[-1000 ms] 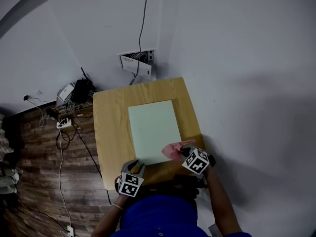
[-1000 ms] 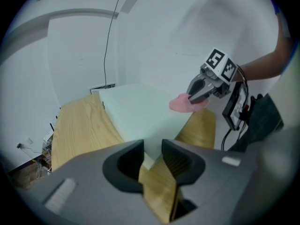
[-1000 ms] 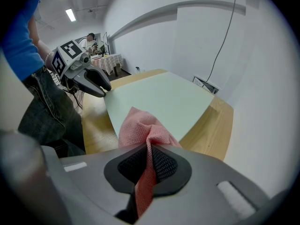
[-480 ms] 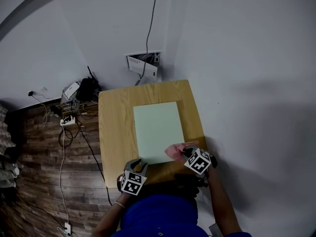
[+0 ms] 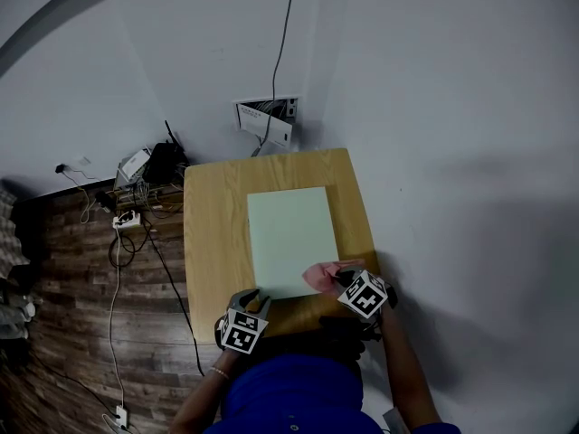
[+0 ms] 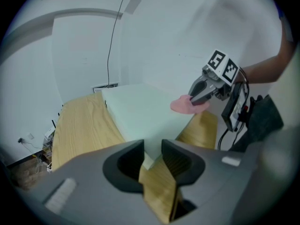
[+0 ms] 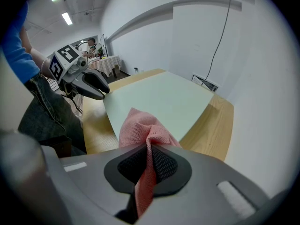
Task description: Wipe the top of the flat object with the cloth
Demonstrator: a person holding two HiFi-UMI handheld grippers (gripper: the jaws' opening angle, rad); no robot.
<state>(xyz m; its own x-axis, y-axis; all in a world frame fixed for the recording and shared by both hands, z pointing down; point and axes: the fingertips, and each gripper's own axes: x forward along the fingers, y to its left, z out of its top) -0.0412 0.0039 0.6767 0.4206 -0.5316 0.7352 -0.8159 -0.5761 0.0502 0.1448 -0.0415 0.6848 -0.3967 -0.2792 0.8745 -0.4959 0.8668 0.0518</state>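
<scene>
A pale green flat board (image 5: 291, 238) lies on a small wooden table (image 5: 213, 233). My right gripper (image 5: 342, 278) is shut on a pink cloth (image 5: 321, 276), which rests on the board's near right corner. In the right gripper view the cloth (image 7: 143, 125) bunches up from the jaws of the right gripper (image 7: 150, 149) over the board (image 7: 159, 100). My left gripper (image 5: 251, 298) is at the board's near left corner. In the left gripper view that corner (image 6: 149, 154) sits between the nearly closed jaws of the left gripper (image 6: 152, 161).
A wall box (image 5: 267, 120) with a hanging cable is behind the table. Power strips and tangled cables (image 5: 136, 202) lie on the wood floor at the left. A white wall runs along the table's right side. The person's blue top (image 5: 289, 396) is at the near edge.
The head view has shifted a little. The cloth and both grippers stay where they were relative to the board.
</scene>
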